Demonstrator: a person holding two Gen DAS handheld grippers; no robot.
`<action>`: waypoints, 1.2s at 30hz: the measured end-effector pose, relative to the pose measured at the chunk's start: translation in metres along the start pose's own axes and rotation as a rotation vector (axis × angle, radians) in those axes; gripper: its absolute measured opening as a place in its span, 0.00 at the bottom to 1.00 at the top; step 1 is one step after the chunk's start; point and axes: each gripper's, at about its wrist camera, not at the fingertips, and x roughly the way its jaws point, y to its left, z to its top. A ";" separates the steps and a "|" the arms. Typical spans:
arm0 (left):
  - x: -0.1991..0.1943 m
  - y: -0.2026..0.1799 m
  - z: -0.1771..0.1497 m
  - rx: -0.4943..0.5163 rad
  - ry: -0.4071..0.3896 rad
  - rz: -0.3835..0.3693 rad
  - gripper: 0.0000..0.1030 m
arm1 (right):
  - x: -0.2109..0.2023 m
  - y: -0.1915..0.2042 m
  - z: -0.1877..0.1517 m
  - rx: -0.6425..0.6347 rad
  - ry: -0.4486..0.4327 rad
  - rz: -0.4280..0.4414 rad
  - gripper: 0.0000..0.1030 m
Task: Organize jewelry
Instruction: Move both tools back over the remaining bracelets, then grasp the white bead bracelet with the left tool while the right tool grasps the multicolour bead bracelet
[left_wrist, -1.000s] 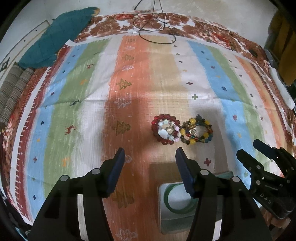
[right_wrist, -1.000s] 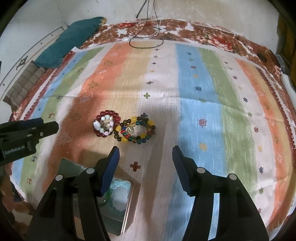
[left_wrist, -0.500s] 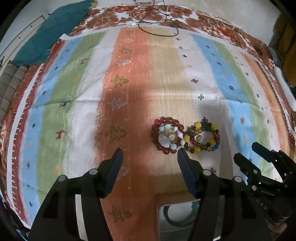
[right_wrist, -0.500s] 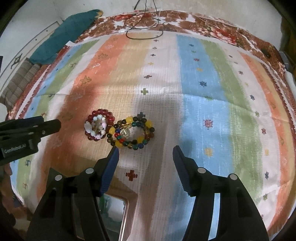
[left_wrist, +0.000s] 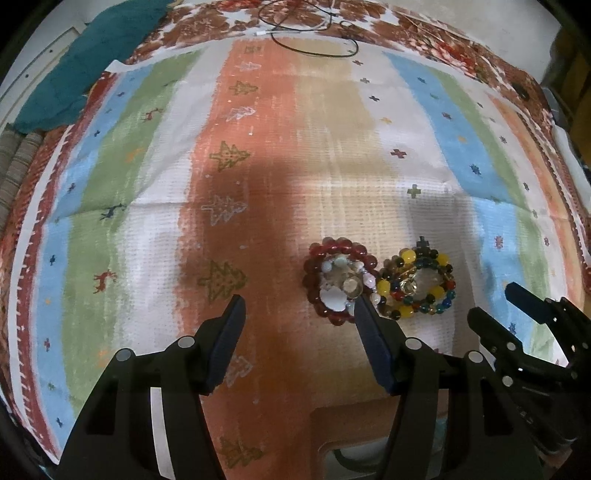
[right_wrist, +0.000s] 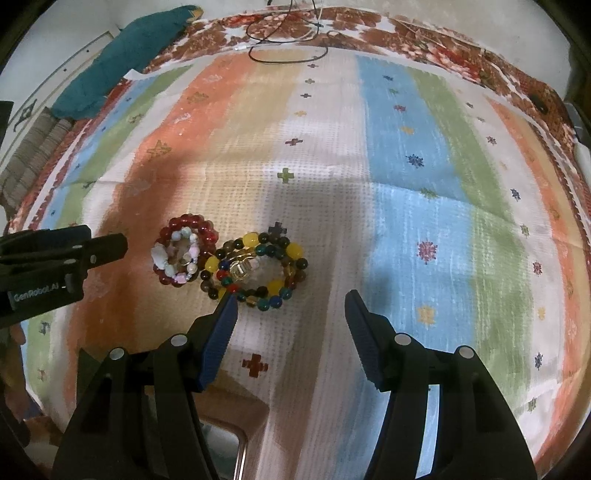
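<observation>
- I see a striped cloth spread flat over a red-brown floral cover; whether a bed or the floor lies under it I cannot tell.
- On the cloth lies a dark red bead bracelet with pale beads and a shell-like piece inside its ring.
- Touching it on its right lies a multicoloured bead bracelet, yellow, blue, brown and dark beads.
- A metal tin sits at the near edge, mostly hidden from me.
- At the far edge a black cable loops across the floral cover.
- A teal cloth lies bunched at the far left corner.
</observation>
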 end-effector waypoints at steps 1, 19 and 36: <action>0.001 0.000 0.001 0.000 0.003 -0.002 0.59 | 0.003 0.000 0.001 -0.001 0.005 -0.002 0.59; 0.036 0.000 0.011 -0.008 0.074 -0.040 0.54 | 0.034 0.002 0.010 -0.009 0.058 -0.011 0.47; 0.063 -0.018 0.014 0.042 0.114 -0.045 0.18 | 0.050 0.007 0.010 -0.031 0.074 0.010 0.14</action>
